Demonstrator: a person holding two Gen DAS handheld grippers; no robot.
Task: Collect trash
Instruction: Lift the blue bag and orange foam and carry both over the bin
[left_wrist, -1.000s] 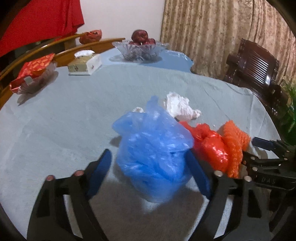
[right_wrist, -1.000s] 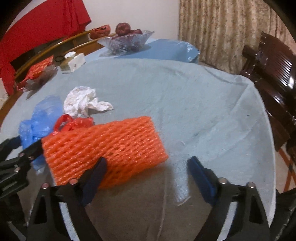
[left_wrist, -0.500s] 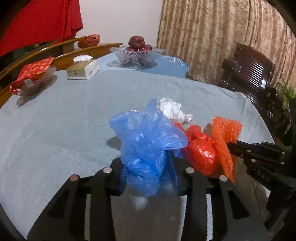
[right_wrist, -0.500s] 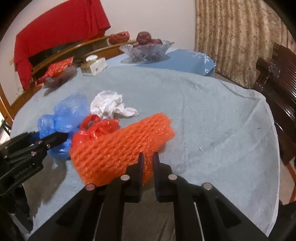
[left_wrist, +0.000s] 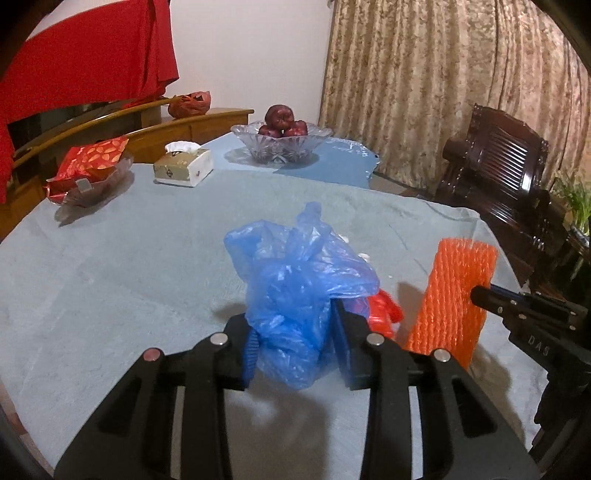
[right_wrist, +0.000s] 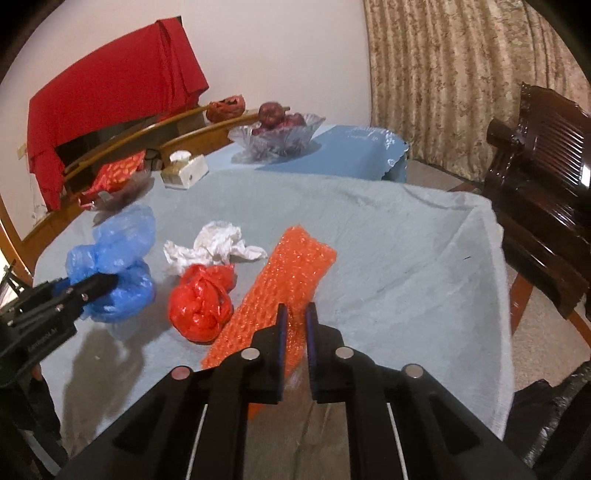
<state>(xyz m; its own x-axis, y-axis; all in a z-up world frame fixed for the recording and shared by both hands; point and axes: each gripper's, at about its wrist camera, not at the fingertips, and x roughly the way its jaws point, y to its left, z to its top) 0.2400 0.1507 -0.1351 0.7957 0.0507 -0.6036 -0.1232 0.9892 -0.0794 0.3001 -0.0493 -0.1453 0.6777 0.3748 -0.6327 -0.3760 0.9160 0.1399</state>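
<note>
Left wrist view: my left gripper (left_wrist: 293, 349) had its jaws clamped on the blue plastic bag (left_wrist: 299, 288) at lower centre, the bag bunched between them above the bench (left_wrist: 110, 266). Just right of it peeked the red bag (left_wrist: 384, 312), and further right the orange foam net (left_wrist: 456, 295) stood upright, pinched by my right gripper (left_wrist: 484, 293) coming in from the right edge. A fruit bowl (left_wrist: 282, 146) and a tissue box (left_wrist: 183, 167) sat at upper centre.

Right wrist view: the right gripper's (right_wrist: 294, 326) jaws were shut on the orange net's near end, low centre. The red bag lay left of it, crumpled white paper (right_wrist: 214, 249) behind that, the blue bag at far left.
</note>
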